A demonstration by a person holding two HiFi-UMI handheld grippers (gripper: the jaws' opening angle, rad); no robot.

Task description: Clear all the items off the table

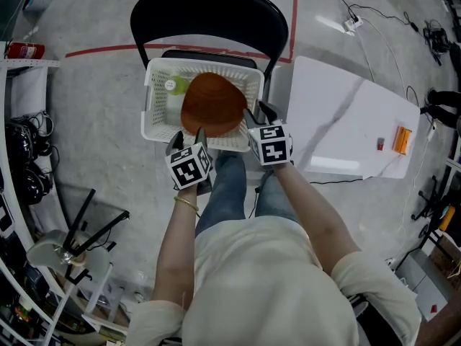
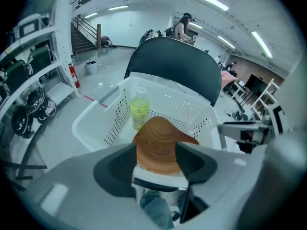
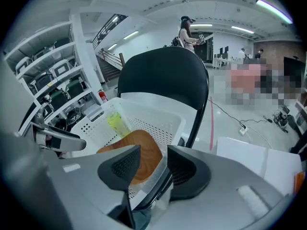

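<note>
Left gripper (image 2: pixel 156 153): fingers wide apart, no pad pressing anything; the brown wooden bowl (image 2: pixel 160 145) shows in the gap just beyond them. Right gripper (image 3: pixel 153 166): fingers apart with a narrower gap, nothing clamped, the basket's near rim and the bowl's edge behind them. Both grippers sit at the near rim of the white basket (image 1: pixel 150 103), left at the near-left, right at the near-right corner. The bowl lies inside the basket, dome side up, against its near right part. A yellow-green bottle (image 1: pixel 175 86) lies behind it, far-left. The basket rests on a black chair (image 1: pixel 209 13). To the right, a white tabletop (image 1: pixel 346 121) carries an orange item (image 1: pixel 402 140) and a small red one (image 1: pixel 380 144) beside it.
</note>
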